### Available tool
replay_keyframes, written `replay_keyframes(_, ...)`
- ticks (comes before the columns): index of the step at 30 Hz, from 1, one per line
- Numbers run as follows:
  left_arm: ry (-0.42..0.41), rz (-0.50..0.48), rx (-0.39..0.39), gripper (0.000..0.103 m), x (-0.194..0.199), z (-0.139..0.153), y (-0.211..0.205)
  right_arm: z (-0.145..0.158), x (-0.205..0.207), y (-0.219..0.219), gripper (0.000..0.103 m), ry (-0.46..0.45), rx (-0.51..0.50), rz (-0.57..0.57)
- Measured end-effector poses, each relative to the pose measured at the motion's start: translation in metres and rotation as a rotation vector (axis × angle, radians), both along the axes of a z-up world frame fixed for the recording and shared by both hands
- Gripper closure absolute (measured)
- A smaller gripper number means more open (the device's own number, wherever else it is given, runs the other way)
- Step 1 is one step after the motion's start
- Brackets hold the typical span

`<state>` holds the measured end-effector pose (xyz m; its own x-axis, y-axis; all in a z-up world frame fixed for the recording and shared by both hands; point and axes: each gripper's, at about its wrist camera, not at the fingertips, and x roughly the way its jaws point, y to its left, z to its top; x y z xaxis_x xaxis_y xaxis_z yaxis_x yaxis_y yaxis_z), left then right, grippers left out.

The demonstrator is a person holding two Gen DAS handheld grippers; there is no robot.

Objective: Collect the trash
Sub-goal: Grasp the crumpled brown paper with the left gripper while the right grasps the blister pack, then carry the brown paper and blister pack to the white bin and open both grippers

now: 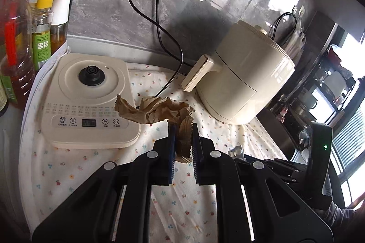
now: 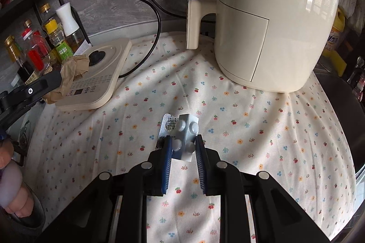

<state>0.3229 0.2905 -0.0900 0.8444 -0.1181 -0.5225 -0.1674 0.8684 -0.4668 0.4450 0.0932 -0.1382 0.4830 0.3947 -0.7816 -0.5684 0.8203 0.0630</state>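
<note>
My left gripper (image 1: 183,126) is shut on a crumpled brown paper (image 1: 155,111) and holds it above the floral cloth (image 1: 68,174), beside the cream kettle base (image 1: 91,97). The paper and left gripper also show at the left of the right wrist view (image 2: 73,69). My right gripper (image 2: 182,140) is shut on a silver pill blister pack (image 2: 186,133), held just above the cloth (image 2: 273,140). The blister pack shows small at the right in the left wrist view (image 1: 236,151).
A cream air fryer (image 1: 246,81) stands at the back right, also close in the right wrist view (image 2: 273,21). Oil and sauce bottles (image 1: 41,33) line the left. Black power cords (image 1: 164,37) run from wall sockets down to the counter.
</note>
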Motion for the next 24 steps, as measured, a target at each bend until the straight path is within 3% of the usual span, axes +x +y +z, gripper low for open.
replay_keyframes(11, 0.022, 0.023, 0.009, 0.09, -0.045, 0.002, -0.044, 0.018, -0.055, -0.041, 0.082, -0.028, 0.034, 0.032)
replay_keyframes(24, 0.079, -0.043, 0.029, 0.09, -0.093, -0.001, -0.152, 0.001, -0.112, -0.159, 0.082, 0.031, 0.042, -0.033)
